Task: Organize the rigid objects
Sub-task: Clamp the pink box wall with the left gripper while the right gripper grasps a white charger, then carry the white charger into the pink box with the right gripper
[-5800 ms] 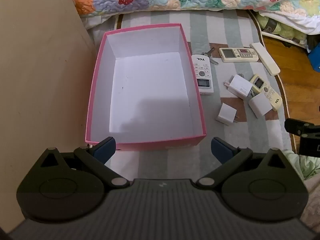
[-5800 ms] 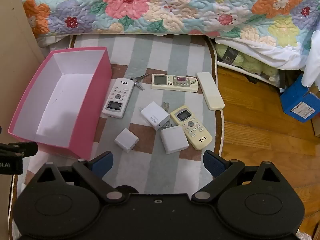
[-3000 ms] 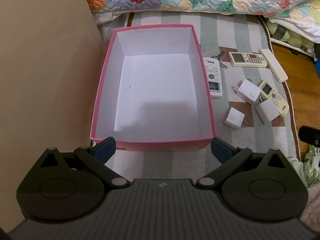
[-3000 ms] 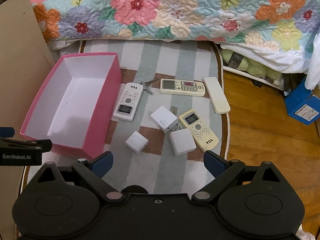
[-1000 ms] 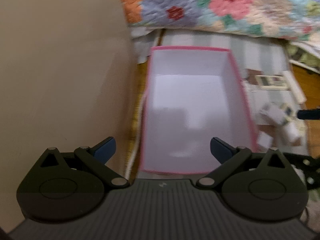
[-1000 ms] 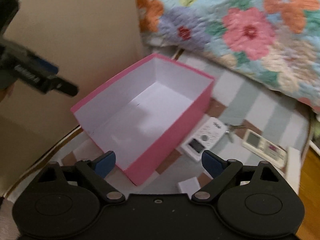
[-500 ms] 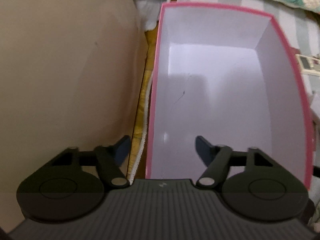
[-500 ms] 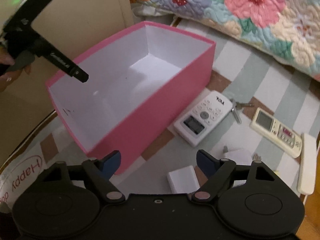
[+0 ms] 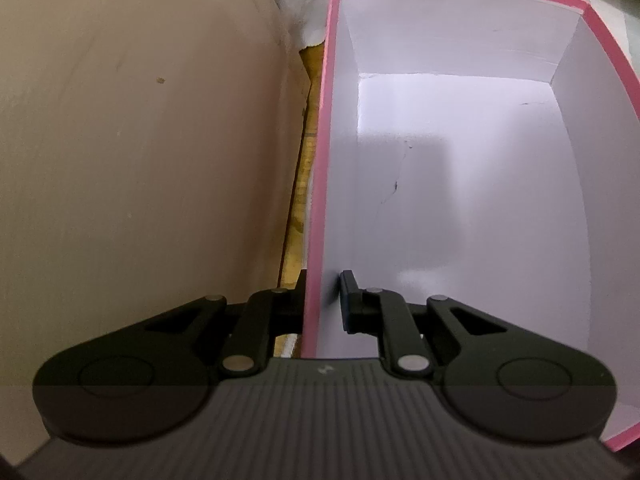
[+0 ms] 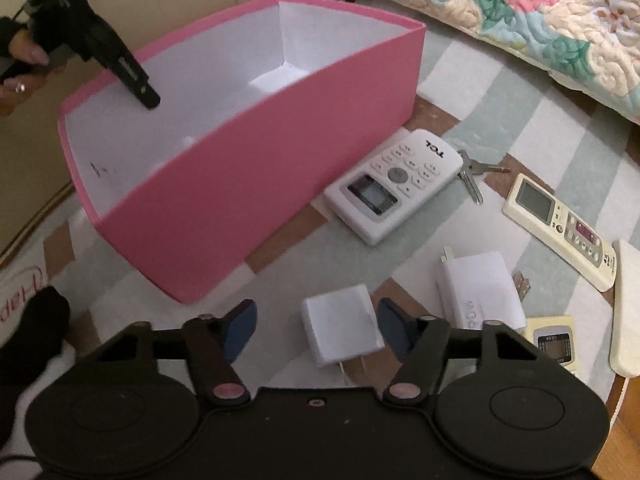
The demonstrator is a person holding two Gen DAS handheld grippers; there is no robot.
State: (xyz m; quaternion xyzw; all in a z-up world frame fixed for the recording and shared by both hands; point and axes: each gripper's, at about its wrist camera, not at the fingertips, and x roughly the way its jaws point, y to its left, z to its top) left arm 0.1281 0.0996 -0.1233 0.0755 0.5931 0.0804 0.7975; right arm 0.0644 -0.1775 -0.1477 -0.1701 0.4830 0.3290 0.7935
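My left gripper point(image 9: 322, 300) points steeply down at the near left corner of the pink box point(image 9: 320, 160). Its jaws have just been closing, and now they pinch the box's left wall — one finger point(image 9: 298, 296) sits outside the wall, the other inside, against the white lining. In the right view I can see that same gripper point(image 10: 150, 100) as a dark bar reaching down into the box point(image 10: 280, 152), with a hand point(image 10: 20, 64) around its grip at the top left. The box stands on a striped rug point(image 10: 480, 92), close beside a tan wall point(image 9: 140, 140), and it has nothing in it. My right gripper point(image 10: 316, 324) also tips down, low over the rug, just in front of the box's near corner. Its jaws have just been closing too, and a small white cube point(image 10: 342, 322) lies between the blue pads point(image 10: 240, 326). The right pad looks very close to the cube's side, but there is a gap on the left — so the cube is not pinched yet. The other things lie on the rug to the right of the box: a white remote point(image 10: 394, 184) right next to the box's long side, keys point(image 10: 476, 172) by its far end, a cream remote point(image 10: 560, 224), a white plug block point(image 10: 480, 288), a small yellow remote point(image 10: 552, 340) partly hidden by my gripper, and a cream bar point(image 10: 628, 308) at the edge. A flowered quilt point(image 10: 520, 0) lies past the rug.
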